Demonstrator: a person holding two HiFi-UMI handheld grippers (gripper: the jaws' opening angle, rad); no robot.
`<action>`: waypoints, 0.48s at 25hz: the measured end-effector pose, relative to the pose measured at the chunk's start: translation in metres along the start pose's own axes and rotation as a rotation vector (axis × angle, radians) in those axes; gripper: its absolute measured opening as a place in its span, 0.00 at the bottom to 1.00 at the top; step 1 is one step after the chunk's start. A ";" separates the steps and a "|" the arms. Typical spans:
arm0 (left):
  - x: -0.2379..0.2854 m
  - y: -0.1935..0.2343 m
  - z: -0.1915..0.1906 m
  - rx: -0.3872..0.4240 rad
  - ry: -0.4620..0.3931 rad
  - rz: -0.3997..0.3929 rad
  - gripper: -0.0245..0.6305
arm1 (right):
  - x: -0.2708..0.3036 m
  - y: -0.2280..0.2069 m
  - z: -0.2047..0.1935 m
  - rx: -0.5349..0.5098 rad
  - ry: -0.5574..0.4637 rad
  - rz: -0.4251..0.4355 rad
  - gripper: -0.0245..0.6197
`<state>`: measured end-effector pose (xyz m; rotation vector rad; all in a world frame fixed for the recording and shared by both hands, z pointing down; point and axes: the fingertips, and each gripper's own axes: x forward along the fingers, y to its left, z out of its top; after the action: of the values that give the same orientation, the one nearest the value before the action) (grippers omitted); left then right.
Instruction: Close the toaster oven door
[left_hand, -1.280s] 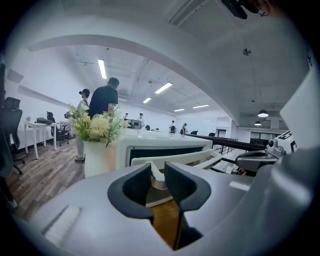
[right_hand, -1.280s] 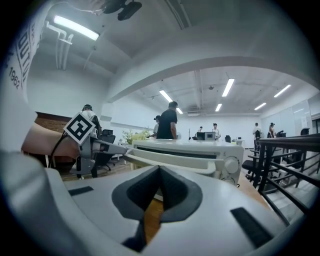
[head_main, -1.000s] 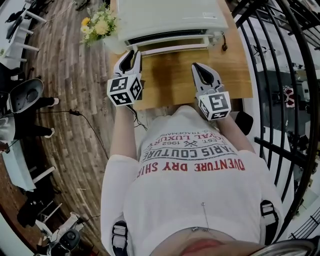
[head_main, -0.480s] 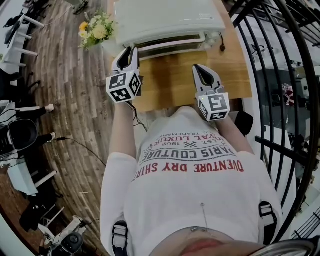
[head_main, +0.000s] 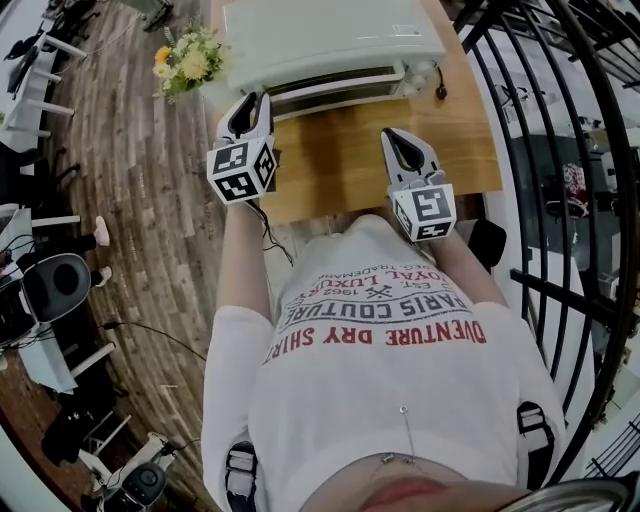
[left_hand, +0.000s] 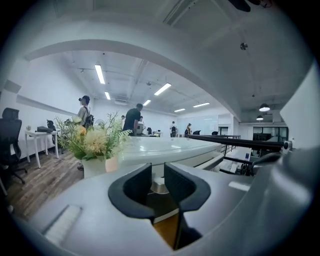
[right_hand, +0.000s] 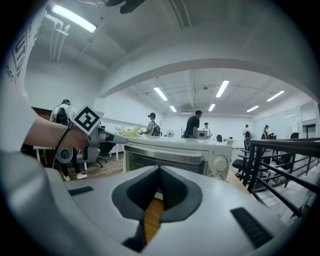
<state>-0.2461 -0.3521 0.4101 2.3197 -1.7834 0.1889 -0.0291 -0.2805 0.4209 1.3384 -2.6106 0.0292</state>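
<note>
The white toaster oven (head_main: 330, 35) stands at the far end of the wooden table (head_main: 330, 165). In the right gripper view its glass door (right_hand: 150, 162) stands upright against the front, with the handle bar (right_hand: 165, 152) along its top. My left gripper (head_main: 254, 100) is at the oven's left front corner. Its jaws stand a narrow gap apart (left_hand: 158, 172) with nothing between them. My right gripper (head_main: 389, 134) hovers over the table a short way before the oven's right half, and its pads meet at the tips (right_hand: 160, 170) on nothing.
A vase of flowers (head_main: 185, 60) stands just left of the oven, close to the left gripper. The oven's knobs (right_hand: 218, 162) are on its right. A black railing (head_main: 560, 150) runs along the right. Office chairs (head_main: 55, 285) and people are farther off.
The left gripper has crept a little nearer the oven's left front corner. The right gripper has barely moved. A chair on the floor at the left has shifted.
</note>
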 end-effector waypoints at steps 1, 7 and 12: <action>-0.003 -0.001 0.004 -0.016 -0.012 -0.001 0.17 | -0.001 0.001 0.000 0.000 0.001 0.002 0.05; -0.034 -0.007 0.024 -0.041 -0.078 -0.001 0.15 | -0.004 0.005 0.002 -0.024 0.002 0.009 0.05; -0.066 -0.031 0.035 0.057 -0.121 -0.016 0.07 | -0.010 0.009 0.010 -0.040 -0.022 0.036 0.05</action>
<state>-0.2340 -0.2906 0.3587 2.4331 -1.8372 0.1000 -0.0323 -0.2682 0.4098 1.2859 -2.6390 -0.0322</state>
